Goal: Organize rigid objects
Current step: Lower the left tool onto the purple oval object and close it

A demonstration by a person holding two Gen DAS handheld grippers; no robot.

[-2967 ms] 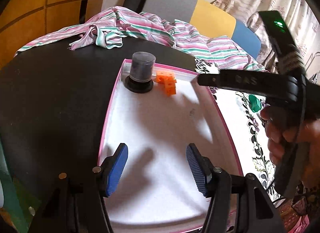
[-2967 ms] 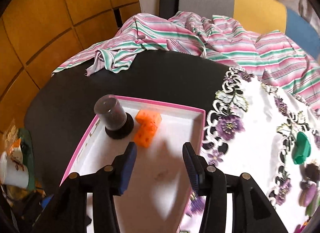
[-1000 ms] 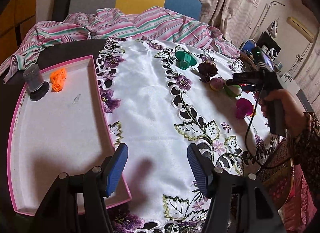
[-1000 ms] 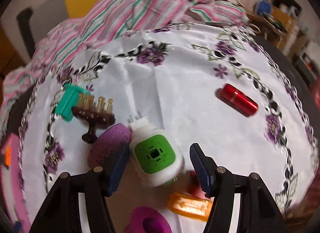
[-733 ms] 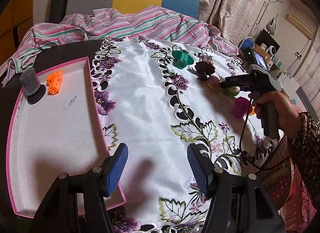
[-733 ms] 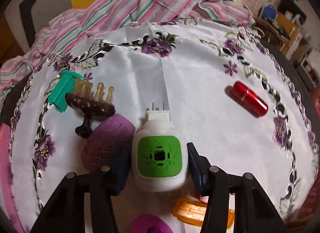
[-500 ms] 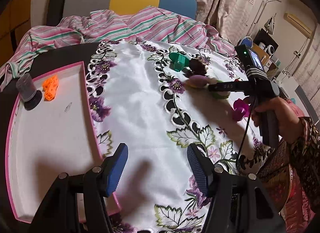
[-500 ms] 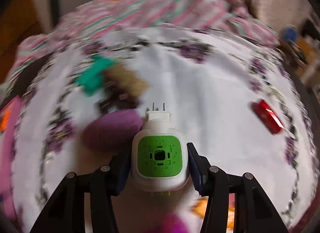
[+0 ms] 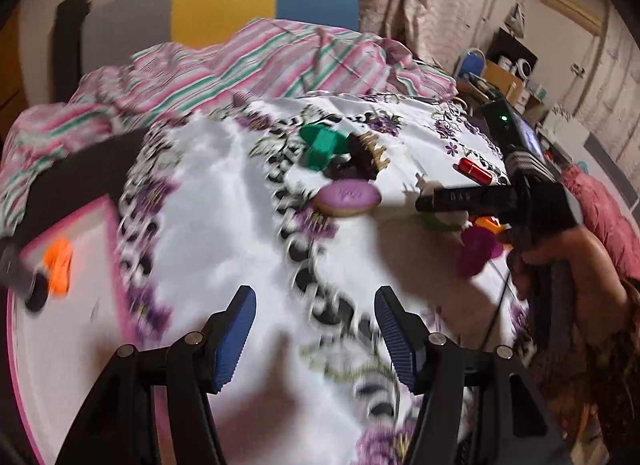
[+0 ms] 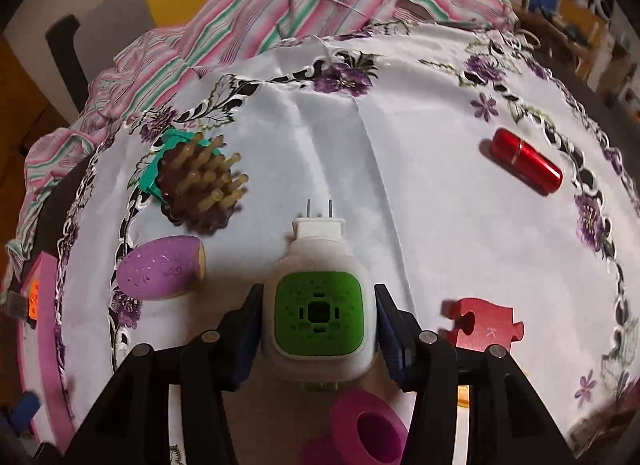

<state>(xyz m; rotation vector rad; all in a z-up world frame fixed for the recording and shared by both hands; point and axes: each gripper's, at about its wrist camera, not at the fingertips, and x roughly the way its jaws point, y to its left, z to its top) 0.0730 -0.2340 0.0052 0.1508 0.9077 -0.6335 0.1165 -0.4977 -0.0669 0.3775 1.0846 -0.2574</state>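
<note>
My right gripper [image 10: 318, 321] is shut on a white plug-in device with a green face [image 10: 319, 315], its two prongs pointing away, held just above the floral cloth. Around it lie a purple oval block [image 10: 160, 267], a brown bristle brush [image 10: 198, 189] over a teal piece [image 10: 150, 179], a red cylinder [image 10: 526, 161], a red puzzle piece [image 10: 482, 323] and a magenta ring [image 10: 366, 431]. My left gripper [image 9: 314, 327] is open and empty above the cloth. The pink-rimmed tray [image 9: 114, 249] at its left holds orange blocks [image 9: 59, 265] and a dark cup [image 9: 20, 277].
A striped pink and green garment [image 9: 248, 61] is heaped at the table's far side, with a chair behind. The white floral cloth [image 9: 224, 193] covers the table's right part. The right hand and gripper body [image 9: 532, 201] show in the left wrist view, over the objects.
My right gripper went from over the tray to the object cluster and shut on the plug-in device, then lifted it slightly. My left gripper swung right from the tray toward the cloth.
</note>
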